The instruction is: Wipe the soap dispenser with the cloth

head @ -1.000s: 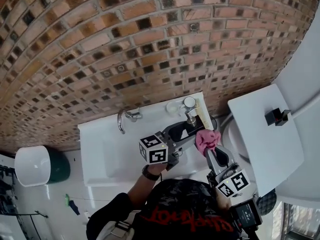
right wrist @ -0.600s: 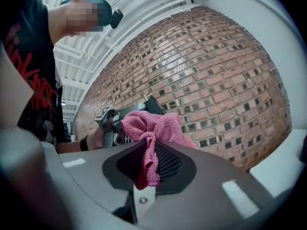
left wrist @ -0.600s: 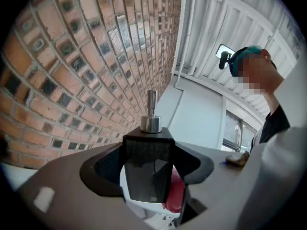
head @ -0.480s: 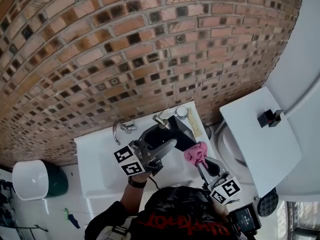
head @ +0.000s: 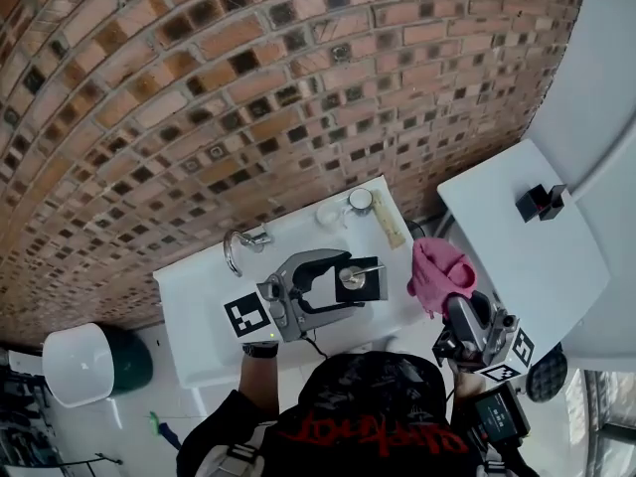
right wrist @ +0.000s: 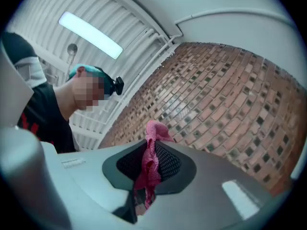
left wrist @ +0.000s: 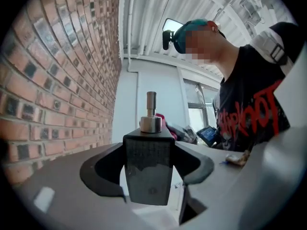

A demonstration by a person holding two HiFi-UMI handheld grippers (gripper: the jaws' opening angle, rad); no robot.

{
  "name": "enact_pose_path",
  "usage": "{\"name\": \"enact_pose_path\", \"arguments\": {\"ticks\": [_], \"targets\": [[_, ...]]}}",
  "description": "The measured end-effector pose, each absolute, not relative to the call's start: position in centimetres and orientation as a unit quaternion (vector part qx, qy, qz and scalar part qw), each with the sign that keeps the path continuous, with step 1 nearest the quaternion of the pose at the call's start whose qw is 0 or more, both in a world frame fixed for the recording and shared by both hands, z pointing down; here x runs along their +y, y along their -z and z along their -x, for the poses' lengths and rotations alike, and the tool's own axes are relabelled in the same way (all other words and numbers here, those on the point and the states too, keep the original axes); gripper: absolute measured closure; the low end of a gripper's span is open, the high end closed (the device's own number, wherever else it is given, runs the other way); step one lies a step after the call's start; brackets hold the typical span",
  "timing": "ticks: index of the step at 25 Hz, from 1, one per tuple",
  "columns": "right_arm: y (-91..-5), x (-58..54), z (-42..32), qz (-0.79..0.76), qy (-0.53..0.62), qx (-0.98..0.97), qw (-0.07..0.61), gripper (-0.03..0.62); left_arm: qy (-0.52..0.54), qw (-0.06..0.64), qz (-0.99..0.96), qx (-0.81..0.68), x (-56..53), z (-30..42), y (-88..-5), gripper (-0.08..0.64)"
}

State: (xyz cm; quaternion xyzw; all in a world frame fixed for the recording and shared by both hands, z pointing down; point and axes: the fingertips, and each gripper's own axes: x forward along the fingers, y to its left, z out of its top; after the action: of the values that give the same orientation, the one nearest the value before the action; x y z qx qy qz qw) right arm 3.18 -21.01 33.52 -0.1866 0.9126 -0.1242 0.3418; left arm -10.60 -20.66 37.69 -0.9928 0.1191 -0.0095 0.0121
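though left gripper [head: 350,279] fingers clamp the dispenser [left wrist: 147,169] and right gripper [right wrist: 148,166] fingers pinch the cloth [head: 440,271], the two sit apart; wiping looks undone.

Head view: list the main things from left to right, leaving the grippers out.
white container → faucet → soap dispenser → pink cloth → small black object

A brick wall [head: 248,87] backs a white washbasin [head: 194,311] with a curved chrome tap [head: 237,248]; a white toilet cistern [head: 522,266] stands just beside it, a white-lidded green bin [head: 121,348] sits on the pale floor [head: 109,420], a long light [right wrist: 91,35] glows overhead
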Motion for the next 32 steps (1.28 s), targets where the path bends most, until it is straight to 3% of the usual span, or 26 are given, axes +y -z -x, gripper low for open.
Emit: {"name": "enact_pose_path", "arguments": {"ticks": [3, 8, 12, 17, 32], "targets": [[-33.2, -20.0, -1.1, 0.121, 0.153, 0.915, 0.354, 0.546, 0.016, 0.000, 0.995, 0.094, -19.7, 8.8, -38.7, 0.249], [-36.6, -20.5, 2.5, 0.073, 0.262, 0.906, 0.325, 0.546, -0.060, -0.032, 0.996, 0.063, -18.6, 8.0, -37.2, 0.249], [-38.4, -20.5, 3.3, 0.104, 0.239, 0.930, 0.259, 0.548, -0.135, -0.049, 0.988, 0.055, -18.6, 9.5, -35.9, 0.255], [-38.5, -20.4, 3.3, 0.114, 0.241, 0.926, 0.268, 0.548, -0.176, -0.060, 0.981, 0.045, -18.8, 9.9, -35.4, 0.261], [-41.1, -18.2, 6.7, 0.099, 0.211, 0.958, 0.166, 0.548, -0.392, -0.178, 0.901, 0.049, -23.5, 15.0, -32.9, 0.273]]}}
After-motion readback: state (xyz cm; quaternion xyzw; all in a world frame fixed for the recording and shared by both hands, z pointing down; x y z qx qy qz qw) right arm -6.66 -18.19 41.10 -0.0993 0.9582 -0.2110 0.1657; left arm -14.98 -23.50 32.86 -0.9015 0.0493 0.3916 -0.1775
